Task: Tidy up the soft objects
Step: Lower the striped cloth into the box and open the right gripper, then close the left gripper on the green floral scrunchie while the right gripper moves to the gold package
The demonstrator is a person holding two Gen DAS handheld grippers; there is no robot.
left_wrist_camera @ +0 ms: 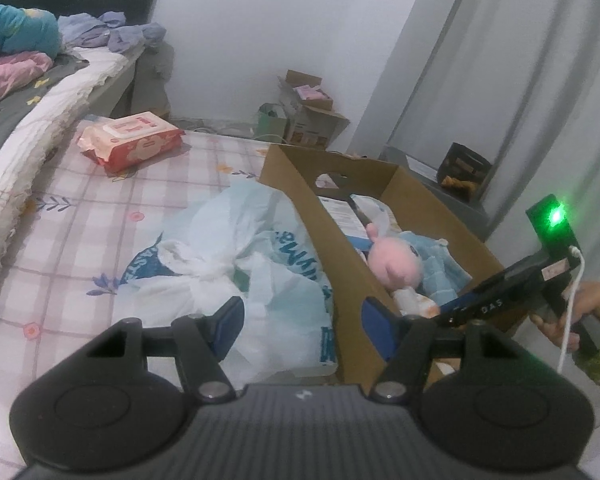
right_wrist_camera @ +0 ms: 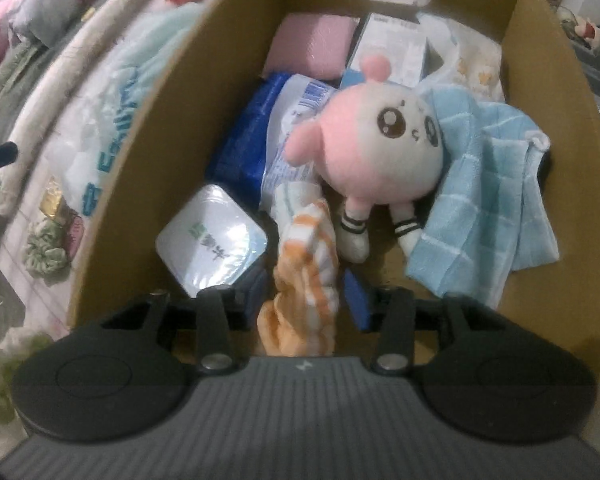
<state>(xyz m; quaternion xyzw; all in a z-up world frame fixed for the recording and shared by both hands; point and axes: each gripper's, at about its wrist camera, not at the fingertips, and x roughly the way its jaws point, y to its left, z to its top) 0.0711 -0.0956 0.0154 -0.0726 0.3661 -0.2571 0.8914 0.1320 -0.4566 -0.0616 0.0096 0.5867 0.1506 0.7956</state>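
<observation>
A cardboard box stands on the mattress and holds a pink plush toy, a light blue towel, a pink sponge-like block and packets. My right gripper is inside the near end of the box, its jaws around an orange-and-white striped cloth. In the left wrist view the right gripper reaches in from the right by the plush toy. My left gripper is open and empty, above a white-and-blue plastic bag beside the box.
A red wet-wipes pack lies at the far side of the checked mattress. A higher bed with bedding borders the left. Small boxes stand by the far wall. Scrunchies lie left of the box.
</observation>
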